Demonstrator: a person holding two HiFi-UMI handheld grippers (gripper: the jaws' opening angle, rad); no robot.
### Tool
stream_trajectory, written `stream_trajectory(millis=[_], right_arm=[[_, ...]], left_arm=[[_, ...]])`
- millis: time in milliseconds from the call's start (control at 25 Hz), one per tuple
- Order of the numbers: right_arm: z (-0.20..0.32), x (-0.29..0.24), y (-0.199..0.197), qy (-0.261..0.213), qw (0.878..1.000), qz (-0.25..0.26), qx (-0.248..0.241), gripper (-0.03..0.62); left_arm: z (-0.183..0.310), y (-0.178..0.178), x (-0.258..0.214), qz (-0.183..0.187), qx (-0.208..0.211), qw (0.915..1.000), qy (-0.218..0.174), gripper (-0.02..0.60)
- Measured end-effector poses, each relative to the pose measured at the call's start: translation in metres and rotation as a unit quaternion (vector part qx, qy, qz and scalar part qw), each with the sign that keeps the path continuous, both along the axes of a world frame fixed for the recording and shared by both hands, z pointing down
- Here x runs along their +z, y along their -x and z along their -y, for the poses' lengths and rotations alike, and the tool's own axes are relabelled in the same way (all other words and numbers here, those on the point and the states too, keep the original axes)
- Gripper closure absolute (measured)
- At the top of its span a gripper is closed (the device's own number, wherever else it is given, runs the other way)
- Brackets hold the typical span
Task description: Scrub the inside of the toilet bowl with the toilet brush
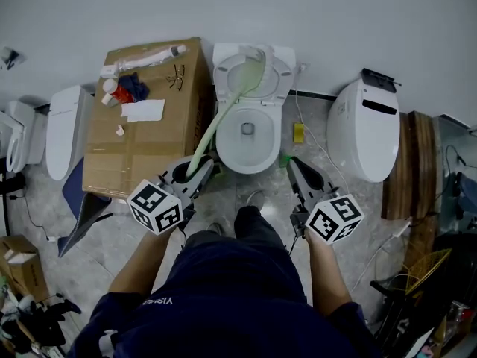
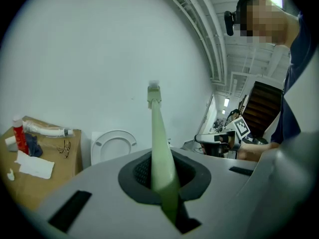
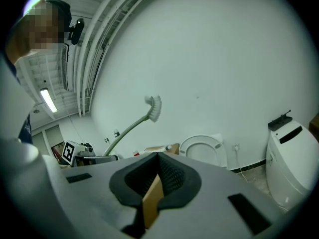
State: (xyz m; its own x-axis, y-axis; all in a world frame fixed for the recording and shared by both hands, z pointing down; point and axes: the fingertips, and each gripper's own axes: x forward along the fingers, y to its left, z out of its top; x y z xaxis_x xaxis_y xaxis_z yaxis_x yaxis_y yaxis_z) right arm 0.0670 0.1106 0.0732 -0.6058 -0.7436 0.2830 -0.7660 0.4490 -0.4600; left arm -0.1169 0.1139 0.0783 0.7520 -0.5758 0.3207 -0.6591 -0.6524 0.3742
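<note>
The white toilet (image 1: 250,149) stands against the wall in the head view with its seat and lid (image 1: 251,71) raised; the bowl is uncovered. My left gripper (image 1: 200,172) (image 2: 160,172) is shut on the pale green handle of the toilet brush (image 1: 223,110) (image 2: 159,143). The brush is held up in the air, its white bristle head (image 3: 154,107) high against the wall and outside the bowl. My right gripper (image 1: 293,164) (image 3: 157,172) hovers right of the bowl, its jaws together with a thin tan sliver showing between the pads.
A cardboard box (image 1: 145,136) with tubes, glasses and paper stands left of the toilet. A second white toilet (image 1: 365,129) sits to the right, beside a wooden panel (image 1: 417,162). White toilet parts (image 1: 63,129) lie far left. A small green object (image 1: 284,159) sits at the toilet base.
</note>
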Motion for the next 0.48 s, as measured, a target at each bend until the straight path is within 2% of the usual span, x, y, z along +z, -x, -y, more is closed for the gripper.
stream_trajectory(millis=[480], right_arm=[[0.047, 0.016, -0.044, 0.01, 0.999, 0.009, -0.034, 0.589]], left_arm=[[0.035, -0.044, 0.011, 0.018, -0.033, 0.9993, 0.01, 0.548]])
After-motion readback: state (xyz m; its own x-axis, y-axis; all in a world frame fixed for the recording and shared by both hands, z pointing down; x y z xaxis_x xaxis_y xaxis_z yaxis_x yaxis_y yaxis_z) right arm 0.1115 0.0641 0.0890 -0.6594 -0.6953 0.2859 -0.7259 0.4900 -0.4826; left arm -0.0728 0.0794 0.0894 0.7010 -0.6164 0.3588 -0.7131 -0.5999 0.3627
